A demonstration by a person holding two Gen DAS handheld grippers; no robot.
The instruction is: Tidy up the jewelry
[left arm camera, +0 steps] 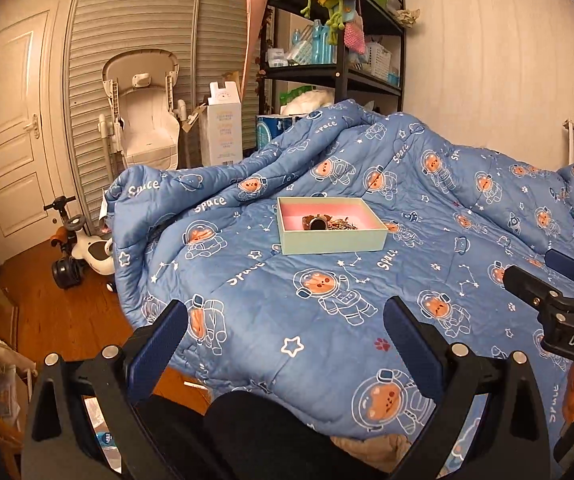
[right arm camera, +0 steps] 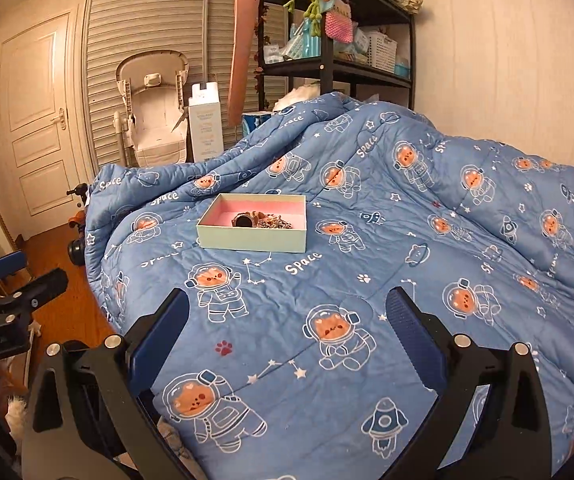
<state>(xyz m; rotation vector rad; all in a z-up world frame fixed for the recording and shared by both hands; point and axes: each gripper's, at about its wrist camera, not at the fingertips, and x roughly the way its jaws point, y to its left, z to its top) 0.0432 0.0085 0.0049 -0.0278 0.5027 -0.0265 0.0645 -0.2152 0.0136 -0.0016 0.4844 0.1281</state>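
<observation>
Left gripper (left arm camera: 285, 334) and right gripper (right arm camera: 287, 322) both hang released and empty over the near edge of the bed, angled slightly down. Farther off, a pale green box (left arm camera: 331, 223) sits on the blue quilt (left arm camera: 327, 320), jewelry (left arm camera: 329, 223) heaped inside. Risk: soft quilt lets the box tip under a push; tangled chains may snag.

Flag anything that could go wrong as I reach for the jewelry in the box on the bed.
1. The box sits on a soft, rumpled quilt; a push on its wall may tip or slide it.
2. The jewelry lies in a tangled heap beside a round dark piece, so one pinch may lift several items.
3. Both the left gripper and right gripper are open and side by side; they may collide over the box.
</observation>
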